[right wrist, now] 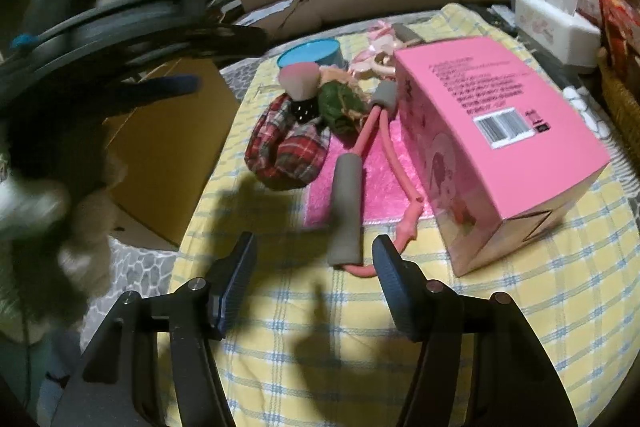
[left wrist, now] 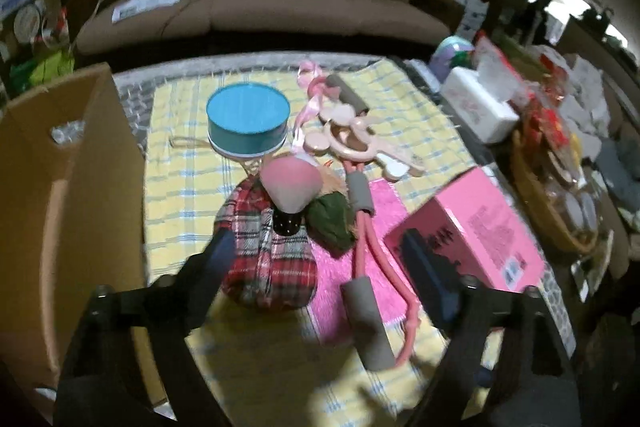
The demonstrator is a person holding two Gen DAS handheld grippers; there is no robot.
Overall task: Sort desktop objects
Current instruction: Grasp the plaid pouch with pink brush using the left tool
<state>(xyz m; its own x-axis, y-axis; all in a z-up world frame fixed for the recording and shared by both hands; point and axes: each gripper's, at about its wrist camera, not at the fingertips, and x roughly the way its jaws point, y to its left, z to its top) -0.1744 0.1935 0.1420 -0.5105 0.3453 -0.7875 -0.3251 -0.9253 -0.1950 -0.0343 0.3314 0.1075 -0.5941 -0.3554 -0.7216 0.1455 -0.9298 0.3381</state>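
Partly blurred left tongs [left wrist: 320,251] over plaid pouch [left wrist: 268,255]

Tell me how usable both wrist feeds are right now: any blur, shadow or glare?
Left wrist view: motion-smeared throughout; the pink box and plaid bundle are soft, dark vignette at the corners, no glare. Right wrist view: sharper at centre, the grey foam handle is crisp, but the left edge is heavily blurred and dark shadows fall across the yellow checked cloth.
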